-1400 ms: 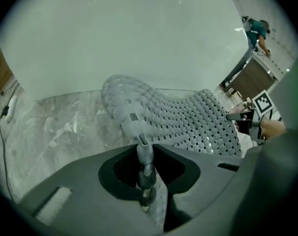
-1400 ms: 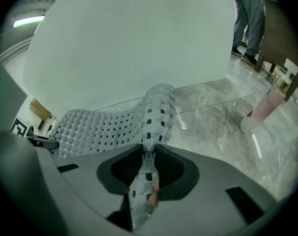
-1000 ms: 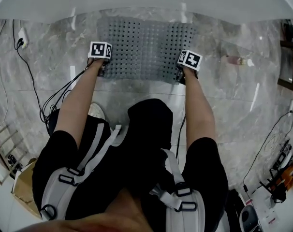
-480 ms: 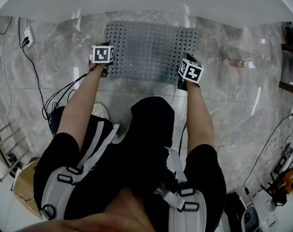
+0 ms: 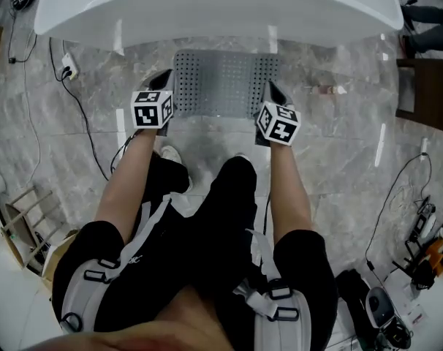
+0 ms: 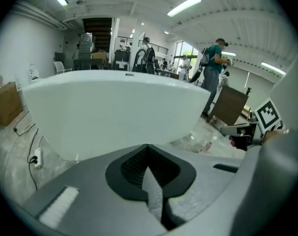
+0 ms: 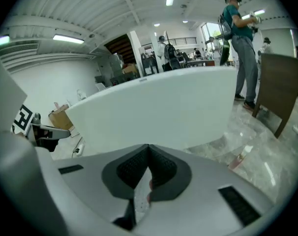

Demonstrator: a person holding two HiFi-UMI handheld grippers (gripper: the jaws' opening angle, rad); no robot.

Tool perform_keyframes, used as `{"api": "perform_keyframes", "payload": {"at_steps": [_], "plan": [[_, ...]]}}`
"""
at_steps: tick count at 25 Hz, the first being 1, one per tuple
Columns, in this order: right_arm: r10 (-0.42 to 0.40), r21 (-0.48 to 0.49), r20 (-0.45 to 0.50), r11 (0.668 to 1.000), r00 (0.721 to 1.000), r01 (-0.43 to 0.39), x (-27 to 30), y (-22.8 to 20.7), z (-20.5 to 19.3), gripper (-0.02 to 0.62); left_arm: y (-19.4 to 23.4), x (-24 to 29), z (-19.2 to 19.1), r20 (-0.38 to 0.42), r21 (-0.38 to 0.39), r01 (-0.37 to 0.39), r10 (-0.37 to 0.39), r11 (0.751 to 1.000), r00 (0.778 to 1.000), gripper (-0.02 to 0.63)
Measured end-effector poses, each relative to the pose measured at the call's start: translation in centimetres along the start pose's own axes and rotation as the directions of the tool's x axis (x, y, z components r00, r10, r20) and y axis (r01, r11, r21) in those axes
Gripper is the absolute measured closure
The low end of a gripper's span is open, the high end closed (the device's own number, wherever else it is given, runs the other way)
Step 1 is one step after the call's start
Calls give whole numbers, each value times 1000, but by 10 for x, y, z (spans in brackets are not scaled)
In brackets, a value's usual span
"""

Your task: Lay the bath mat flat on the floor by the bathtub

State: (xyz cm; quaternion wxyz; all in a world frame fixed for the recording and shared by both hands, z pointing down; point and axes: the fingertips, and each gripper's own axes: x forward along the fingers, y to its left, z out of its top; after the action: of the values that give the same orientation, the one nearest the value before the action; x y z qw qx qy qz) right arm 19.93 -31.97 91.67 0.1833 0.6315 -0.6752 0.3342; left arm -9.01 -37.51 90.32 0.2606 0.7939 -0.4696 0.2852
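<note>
The grey perforated bath mat (image 5: 223, 85) lies flat on the marble floor, right against the white bathtub (image 5: 207, 6). My left gripper (image 5: 163, 77) hangs above the mat's left edge, and my right gripper (image 5: 271, 88) above its right edge. Both are lifted off the floor and point level at the bathtub (image 6: 114, 107) (image 7: 154, 112). The left gripper (image 6: 148, 150) is shut, its pads together with nothing between them. The right gripper (image 7: 149, 150) is shut and empty as well. Each gripper view catches the other gripper at its edge.
A power strip (image 5: 68, 68) and black cables (image 5: 90, 145) lie on the floor at left. A small bottle (image 5: 327, 90) lies right of the mat. A brown cabinet (image 5: 426, 86) stands at right, a wooden rack (image 5: 17, 225) at lower left. People stand beyond the tub.
Both grippers have come up off the mat's near corners and their jaws have shut. The head camera has risen, so mat and tub look smaller. The mat stays on the floor.
</note>
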Motion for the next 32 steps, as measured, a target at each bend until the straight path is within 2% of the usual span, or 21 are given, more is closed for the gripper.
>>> {"api": "perform_keyframes", "payload": {"at_steps": [3,6,10,12,16,19,21,23,27,32], "plan": [[22,-23,98,1000,995,-20,-94,51,93,591,-23,-100,89,94,-31,27,-24,999,995,601],[65,-58,210,997,976,-54,-193,109,188,591,-45,-202,173,177,-57,68,-57,996,983,601],[94,-121,340,991,936,-56,-307,158,282,591,-80,-319,264,286,20,60,-63,998,956,601],[93,-117,415,992,905,-48,-352,166,318,591,-96,-366,301,360,50,43,-58,998,931,601],[96,-102,556,994,826,-46,-418,171,382,591,-120,-434,368,515,92,1,-49,996,856,601],[105,-111,615,993,781,-47,-456,168,406,591,-141,-467,390,569,113,-22,-47,993,821,601],[114,-129,633,991,766,-41,-470,169,414,591,-147,-482,395,592,116,-33,-42,993,805,601],[120,-137,634,990,764,-42,-475,169,417,591,-150,-488,394,595,111,-40,-34,993,803,601],[153,-108,630,988,761,-108,-480,167,416,591,-154,-489,389,592,108,-39,-32,993,805,601],[163,-124,627,986,762,-109,-479,171,408,591,-154,-490,381,594,107,-32,-38,994,804,601]]}}
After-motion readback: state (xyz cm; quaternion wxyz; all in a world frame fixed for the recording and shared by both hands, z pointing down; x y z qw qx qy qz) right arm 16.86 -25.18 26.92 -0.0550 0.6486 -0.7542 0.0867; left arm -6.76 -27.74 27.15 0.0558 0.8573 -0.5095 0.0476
